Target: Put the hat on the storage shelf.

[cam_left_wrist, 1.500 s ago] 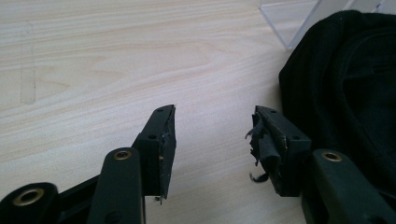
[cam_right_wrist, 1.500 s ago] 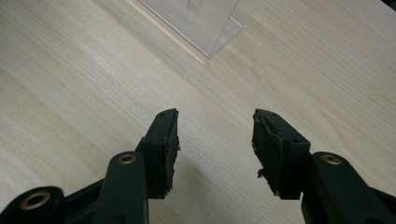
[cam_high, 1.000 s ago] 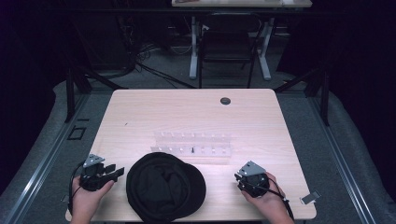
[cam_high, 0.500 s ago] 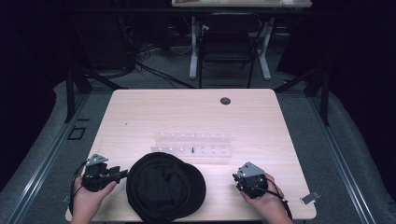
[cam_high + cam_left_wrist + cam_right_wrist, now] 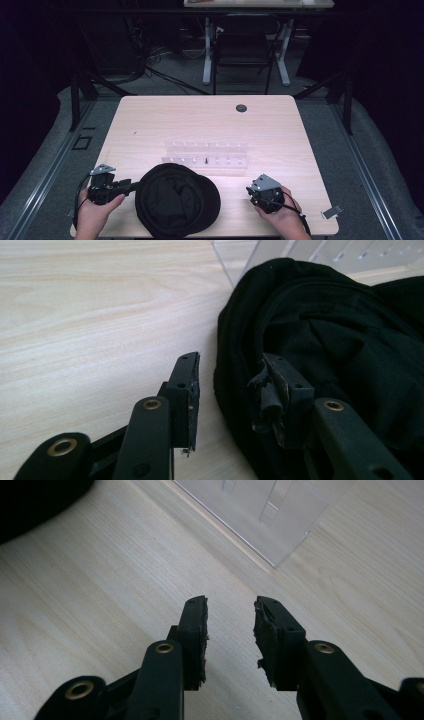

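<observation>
- The tabletop (image 5: 165, 125) is pale wood and spans most of my high view; a small dark round spot (image 5: 241, 108) sits near its far edge.
- The black cap (image 5: 177, 200) is the biggest thing on it, lying at the near edge between my two hands, left of centre. From above it reads as a rough oval, long axis running left-near to right-far; I can't tell which way its brim points. My left gripper view shows what the high one doesn't: folds and a curved seam in the cloth (image 5: 340, 340).
- A clear plastic rack (image 5: 206, 154) lies just beyond the cap, long axis left to right across the tabletop, with one small dark piece (image 5: 205, 160) in it. My right gripper view shows its transparent corner (image 5: 280, 510) up close.
- My left gripper (image 5: 131, 186) points right, at the cap's left edge. Its jaws stand narrowly apart astride the cap's rim: one above bare wood, the other over the cloth.
- My right gripper (image 5: 252, 189) sits right of the cap, apart from it, aimed towards the rack. Its jaws are narrowly apart over bare wood, holding nothing.
</observation>
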`<action>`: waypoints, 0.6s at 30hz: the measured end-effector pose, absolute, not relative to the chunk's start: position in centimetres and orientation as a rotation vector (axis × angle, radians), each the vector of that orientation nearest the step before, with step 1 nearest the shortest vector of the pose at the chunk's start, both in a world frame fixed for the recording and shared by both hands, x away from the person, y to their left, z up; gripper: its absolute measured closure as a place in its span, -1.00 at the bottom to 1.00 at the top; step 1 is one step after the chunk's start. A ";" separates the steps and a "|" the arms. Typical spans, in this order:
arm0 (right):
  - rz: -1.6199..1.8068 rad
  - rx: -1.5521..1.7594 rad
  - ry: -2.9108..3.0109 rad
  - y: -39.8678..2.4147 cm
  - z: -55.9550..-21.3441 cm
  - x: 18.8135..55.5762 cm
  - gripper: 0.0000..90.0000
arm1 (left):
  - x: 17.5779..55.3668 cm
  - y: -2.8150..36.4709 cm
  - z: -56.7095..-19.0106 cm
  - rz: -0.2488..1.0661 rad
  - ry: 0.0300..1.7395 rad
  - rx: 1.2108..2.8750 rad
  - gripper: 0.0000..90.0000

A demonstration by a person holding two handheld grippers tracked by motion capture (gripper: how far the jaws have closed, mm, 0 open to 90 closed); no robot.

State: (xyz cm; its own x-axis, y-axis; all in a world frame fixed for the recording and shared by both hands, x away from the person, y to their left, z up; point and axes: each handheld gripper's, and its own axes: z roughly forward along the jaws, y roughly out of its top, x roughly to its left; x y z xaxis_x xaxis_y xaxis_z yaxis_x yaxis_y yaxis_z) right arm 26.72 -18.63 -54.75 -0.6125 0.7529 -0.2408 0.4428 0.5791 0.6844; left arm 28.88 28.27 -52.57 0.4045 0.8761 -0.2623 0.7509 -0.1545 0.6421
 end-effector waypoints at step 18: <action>0.820 1.000 2.286 -19.7 -54.2 26.6 0.46 | 32.1 28.9 -53.2 -0.106 1.507 1.997 0.36</action>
State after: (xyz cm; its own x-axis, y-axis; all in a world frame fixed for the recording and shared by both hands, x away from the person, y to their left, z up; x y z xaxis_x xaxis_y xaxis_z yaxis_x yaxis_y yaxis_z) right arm 26.61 -19.67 -54.19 -0.5992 0.7737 -0.2060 0.4662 0.5463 0.6958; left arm 32.13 28.88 -53.19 0.3438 0.8402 -0.4194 0.8907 -0.1502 0.4292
